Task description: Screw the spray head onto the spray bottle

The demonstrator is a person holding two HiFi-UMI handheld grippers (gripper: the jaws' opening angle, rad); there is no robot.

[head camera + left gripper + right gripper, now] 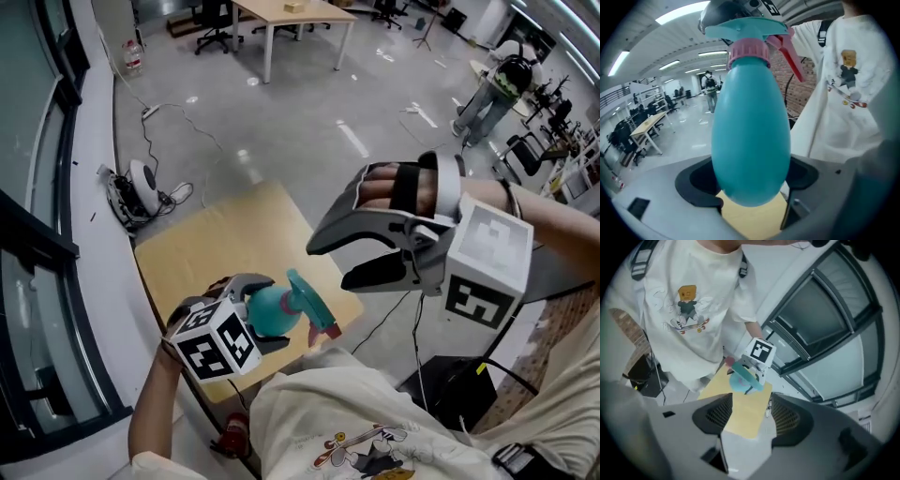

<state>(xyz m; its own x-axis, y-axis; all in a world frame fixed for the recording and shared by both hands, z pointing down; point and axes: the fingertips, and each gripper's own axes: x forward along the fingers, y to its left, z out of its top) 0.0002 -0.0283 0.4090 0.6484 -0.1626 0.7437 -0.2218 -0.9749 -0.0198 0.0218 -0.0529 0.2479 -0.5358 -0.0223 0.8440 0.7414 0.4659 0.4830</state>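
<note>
Left gripper (pixel 251 317) pinches spray bottle (pixel 751 136) at its belly, table (pixel 225 234) beneath the bottle | spray head (pixel 740 30) sits atop the bottle (collar seating not readable) | right gripper (pixel 330 264) spread, empty, above-right of the bottle | risk: smooth round body likely twists in that grip under torque.

Nothing legible here.
My shirt print (pixel 689 305) is too blurred to read; the marker cube (pixel 217 344) shows only black-and-white squares, no letters.
</note>
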